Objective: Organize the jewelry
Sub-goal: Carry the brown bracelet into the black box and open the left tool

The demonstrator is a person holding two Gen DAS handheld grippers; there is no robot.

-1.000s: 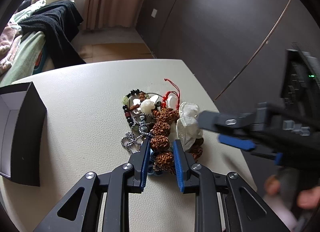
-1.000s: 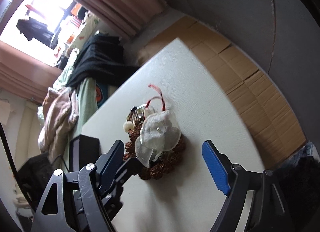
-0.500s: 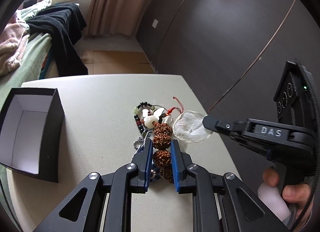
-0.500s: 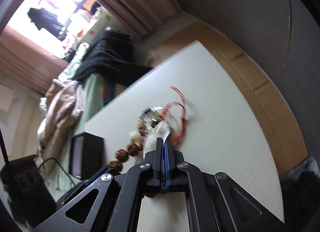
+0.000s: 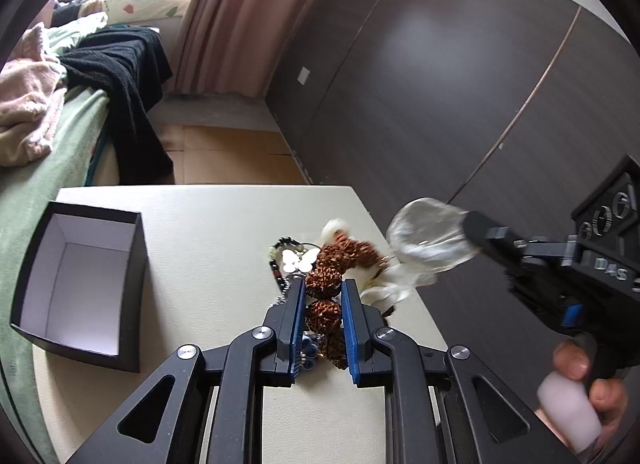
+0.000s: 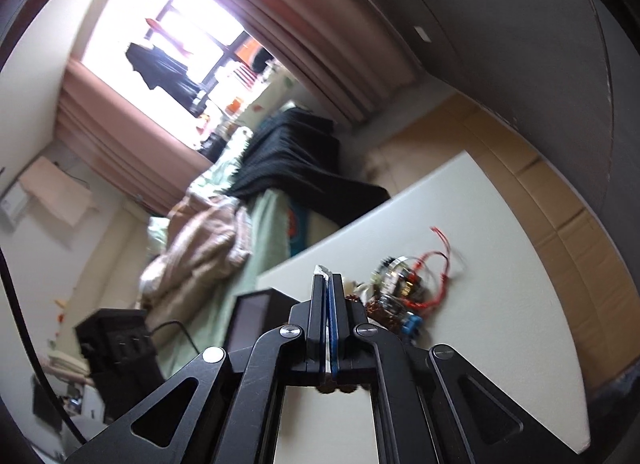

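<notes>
Left wrist cam: the left gripper [image 5: 322, 296] is clamped on a string of knobbly brown beads [image 5: 323, 314] hanging over the white table [image 5: 208, 264], next to the open black box [image 5: 80, 284], while the right gripper [image 5: 470, 230] pinches a clear plastic pouch [image 5: 430, 242] held up off the jewelry pile [image 5: 296, 260]. Right wrist cam: the right gripper [image 6: 328, 280] has its pads squeezed tight on a sliver of that pouch [image 6: 322, 270], with the tangle of jewelry and red cord [image 6: 416, 284] on the table [image 6: 500, 304] just beyond.

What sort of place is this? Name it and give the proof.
Most likely a bedroom in a home. A bed strewn with blankets and a black garment stands beside the white table, pink curtains flank a bright window, and dark wardrobe-like doors line the wall.
</notes>
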